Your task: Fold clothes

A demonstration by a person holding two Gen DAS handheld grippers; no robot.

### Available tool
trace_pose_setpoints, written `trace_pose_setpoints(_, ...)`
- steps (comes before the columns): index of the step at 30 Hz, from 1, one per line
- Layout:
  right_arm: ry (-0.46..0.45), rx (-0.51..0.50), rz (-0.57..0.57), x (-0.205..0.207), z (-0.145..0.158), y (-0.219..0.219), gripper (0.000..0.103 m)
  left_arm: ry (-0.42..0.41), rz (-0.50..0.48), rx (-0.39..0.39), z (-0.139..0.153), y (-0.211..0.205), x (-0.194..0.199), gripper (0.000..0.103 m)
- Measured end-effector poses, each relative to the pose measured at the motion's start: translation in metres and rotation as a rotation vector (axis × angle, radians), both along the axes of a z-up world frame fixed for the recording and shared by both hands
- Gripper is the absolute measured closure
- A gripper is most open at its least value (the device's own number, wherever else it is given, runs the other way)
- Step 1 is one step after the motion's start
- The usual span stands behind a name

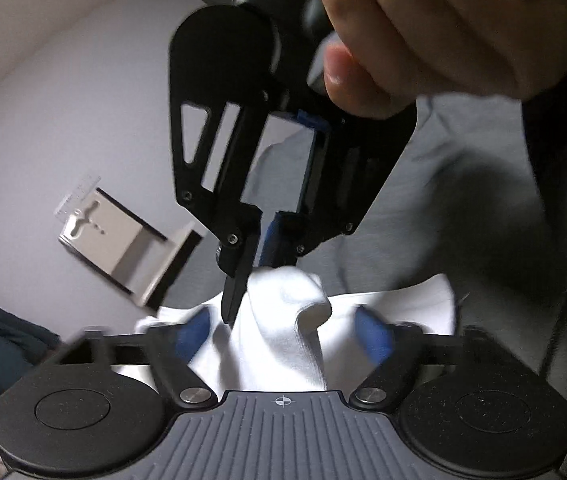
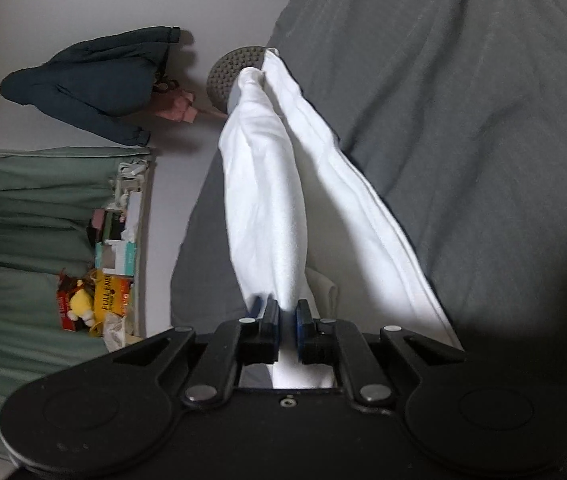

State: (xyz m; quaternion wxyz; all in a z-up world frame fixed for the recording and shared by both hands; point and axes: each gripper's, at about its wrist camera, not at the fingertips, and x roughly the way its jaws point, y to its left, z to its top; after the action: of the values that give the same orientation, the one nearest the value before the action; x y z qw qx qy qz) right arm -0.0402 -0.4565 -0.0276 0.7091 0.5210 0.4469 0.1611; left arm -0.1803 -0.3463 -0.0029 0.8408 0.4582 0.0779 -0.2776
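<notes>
White cloth is pinched between the pressed-together fingers of the right gripper, and the white garment runs as a long band straight ahead from them over the grey sheet. At its far end sits the left gripper, fingers spread with cloth between them, not clamped; the fold looks to turn on this gripper-to-gripper axis.

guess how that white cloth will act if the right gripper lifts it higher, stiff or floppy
Probably floppy: the white cloth already hangs in soft folds from the right gripper. Likely light, since a thin pinch holds it. It may sag onto the grey sheet.
</notes>
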Motion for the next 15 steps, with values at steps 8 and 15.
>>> trace_pose_setpoints(8,0.009,-0.055,-0.004,-0.014,0.009,-0.001,0.095,0.161,0.057,-0.215,0.018,0.019,0.021,0.076)
trace_pose_setpoints(15,-0.082,-0.232,-0.054,-0.001,0.037,-0.012,0.056,0.245,0.11,-0.352,0.021,0.049,0.026,0.086)
